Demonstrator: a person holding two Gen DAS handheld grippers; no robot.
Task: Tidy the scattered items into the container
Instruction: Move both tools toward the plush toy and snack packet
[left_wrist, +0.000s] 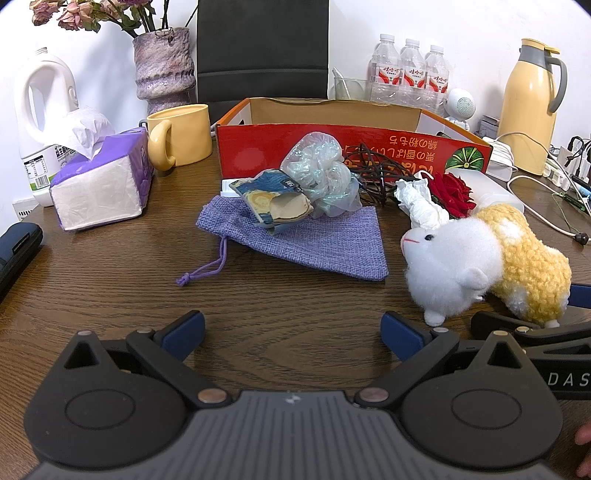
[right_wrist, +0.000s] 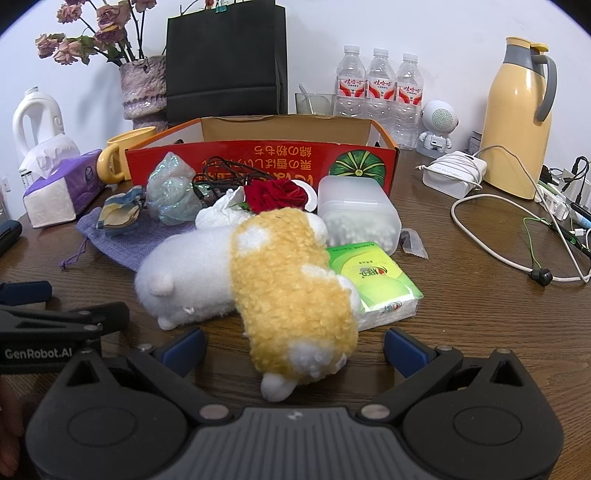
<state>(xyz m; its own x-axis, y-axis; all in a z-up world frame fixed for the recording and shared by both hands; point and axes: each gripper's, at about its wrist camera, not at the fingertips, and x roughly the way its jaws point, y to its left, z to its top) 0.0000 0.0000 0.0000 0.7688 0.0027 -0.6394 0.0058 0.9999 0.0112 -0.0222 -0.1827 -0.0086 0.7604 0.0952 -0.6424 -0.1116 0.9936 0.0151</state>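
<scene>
Lying before one open red cardboard box (left_wrist: 332, 147) (empty inside) on the wooden tabletop (left_wrist: 110, 280) are one purple drawstring pouch (left_wrist: 325, 240) and one yellow-and-white plush sheep (right_wrist: 280, 280); both hand-held grippers, left (left_wrist: 291, 332) and right (right_wrist: 293, 347), are gaping wide, holding nothing.

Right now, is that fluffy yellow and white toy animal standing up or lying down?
Lying down. The plush toy lies on its side on the table, one foot pointing at the camera, partly overlapping the green tissue pack.
</scene>
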